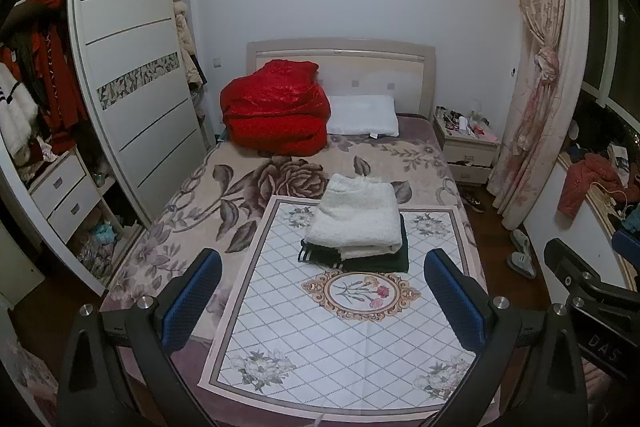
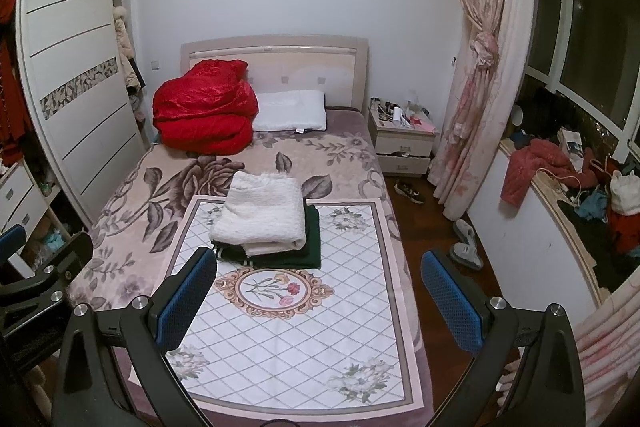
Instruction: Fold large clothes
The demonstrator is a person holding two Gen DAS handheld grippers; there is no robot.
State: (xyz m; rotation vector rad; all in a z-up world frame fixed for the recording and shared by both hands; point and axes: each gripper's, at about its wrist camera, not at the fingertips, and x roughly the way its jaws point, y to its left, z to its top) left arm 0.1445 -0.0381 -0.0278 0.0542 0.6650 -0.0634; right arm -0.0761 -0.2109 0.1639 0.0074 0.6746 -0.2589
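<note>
A folded fluffy white garment (image 1: 358, 213) (image 2: 262, 213) lies on top of a folded dark green garment (image 1: 382, 259) (image 2: 304, 247) with striped cuffs, stacked on a white quilted mat (image 1: 340, 339) (image 2: 296, 331) on the bed. My left gripper (image 1: 322, 291) hangs open above the near part of the mat, short of the stack, with nothing between its blue pads. My right gripper (image 2: 318, 291) is also open and holds nothing, at the same height just to the right. Each gripper's body shows at the edge of the other's view.
A red quilt (image 1: 276, 111) (image 2: 206, 111) and a white pillow (image 1: 362, 121) (image 2: 290, 115) lie at the head of the bed. A wardrobe (image 1: 132, 67) stands left, a nightstand (image 2: 404, 139), curtain (image 2: 480, 67) and slippers (image 2: 466, 243) right. Clothes clutter the window ledge (image 2: 560, 171).
</note>
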